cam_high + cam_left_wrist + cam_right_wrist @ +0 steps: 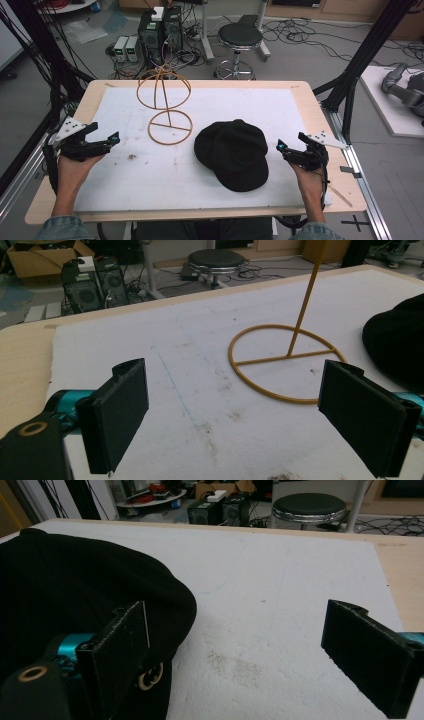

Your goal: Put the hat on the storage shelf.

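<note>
Both claws, left claw (112,139) and right claw (282,147), gape released beside a soft black cap (232,152) and wire stand (167,102).

Your desk (320,120) looks like pale wood with a smooth, light finish along its bare edges. Over it lies a white sheet (150,170), matt and slightly grainy, marked with dark smudges and scuffs. The hat (235,152) beside your right tongs (292,152) is black cloth, soft and matt, with a small shiny metal ring near its edge in the right gripper view. The stand (165,107) is thin wire, coated in a smooth mustard-yellow finish with a slight sheen. The 2 jaws on your left tongs (102,142) look like matt black plastic with rough, chipped edges, backed by glossy teal parts.
</note>
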A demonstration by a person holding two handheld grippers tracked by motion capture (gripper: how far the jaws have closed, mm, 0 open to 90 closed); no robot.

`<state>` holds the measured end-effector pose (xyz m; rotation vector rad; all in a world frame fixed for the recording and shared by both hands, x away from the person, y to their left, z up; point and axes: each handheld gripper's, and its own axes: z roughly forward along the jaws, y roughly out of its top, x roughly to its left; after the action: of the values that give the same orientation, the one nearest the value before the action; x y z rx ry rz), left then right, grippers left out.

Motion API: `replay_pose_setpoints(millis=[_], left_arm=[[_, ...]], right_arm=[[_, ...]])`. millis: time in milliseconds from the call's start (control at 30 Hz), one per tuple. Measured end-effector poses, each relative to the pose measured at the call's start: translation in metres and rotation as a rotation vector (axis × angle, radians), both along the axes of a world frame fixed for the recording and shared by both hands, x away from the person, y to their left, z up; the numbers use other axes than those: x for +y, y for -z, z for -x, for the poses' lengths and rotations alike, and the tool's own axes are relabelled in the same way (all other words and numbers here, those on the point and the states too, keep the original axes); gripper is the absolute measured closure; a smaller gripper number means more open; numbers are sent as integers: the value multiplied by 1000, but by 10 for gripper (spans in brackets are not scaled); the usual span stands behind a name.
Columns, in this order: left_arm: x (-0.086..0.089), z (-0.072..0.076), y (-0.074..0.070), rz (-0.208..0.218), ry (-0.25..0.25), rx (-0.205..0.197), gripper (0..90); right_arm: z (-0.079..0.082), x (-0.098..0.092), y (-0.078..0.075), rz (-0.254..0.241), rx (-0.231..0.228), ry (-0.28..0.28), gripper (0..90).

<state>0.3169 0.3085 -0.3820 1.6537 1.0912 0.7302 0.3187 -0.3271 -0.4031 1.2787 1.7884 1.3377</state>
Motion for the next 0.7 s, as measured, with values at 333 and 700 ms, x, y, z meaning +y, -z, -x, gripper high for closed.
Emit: replay_pose_setpoints(millis=[333,700], left_arm=[[0,-1,1,-3,0,3,132],[0,-1,1,-2,-3,1,132]], right_arm=[[1,2,-1,16,0,-3,114],[1,3,-3,20,-5,-5,114]])
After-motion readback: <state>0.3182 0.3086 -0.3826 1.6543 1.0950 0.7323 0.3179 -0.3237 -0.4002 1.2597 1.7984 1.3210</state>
